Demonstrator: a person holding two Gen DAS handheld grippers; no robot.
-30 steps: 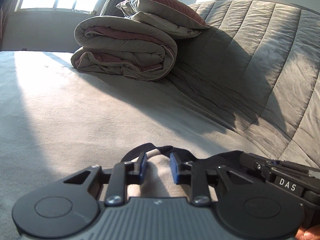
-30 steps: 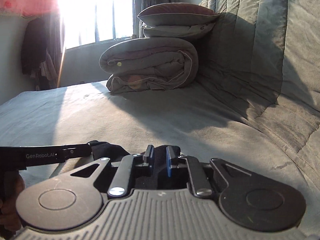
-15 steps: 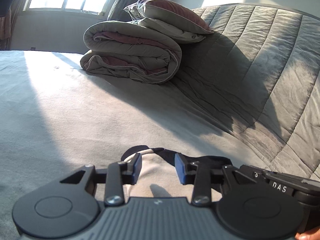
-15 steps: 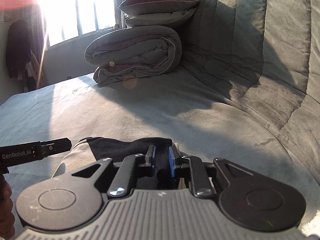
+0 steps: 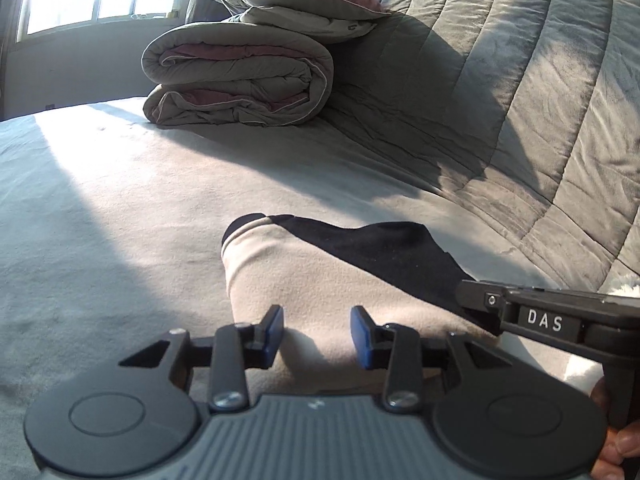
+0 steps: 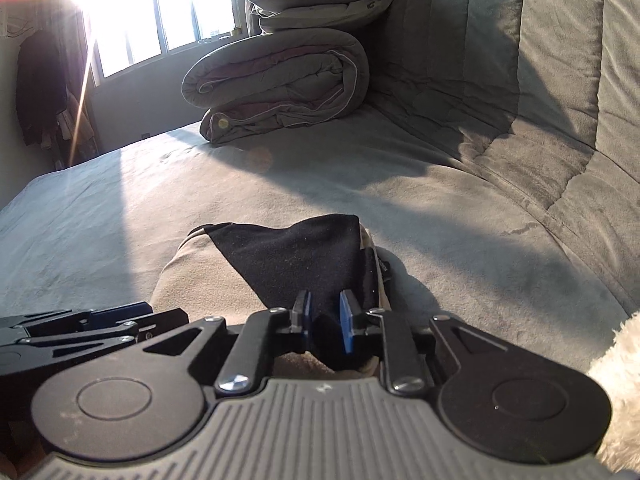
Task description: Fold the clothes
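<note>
Left gripper (image 5: pixel 317 334) has just been opening, jaws apart over the beige-and-black garment (image 5: pixel 320 280), not pinching it. Right gripper (image 6: pixel 324 322) has been opening too, black fabric between its pads; grip unclear. Garment lies on the grey bed (image 5: pixel 120 208).

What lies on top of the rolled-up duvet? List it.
Two stacked pillows rest on the rolled duvet, the upper one maroon-faced, the lower one pale. Whether anything lies between or behind them cannot be seen; the pillows cover it.
</note>
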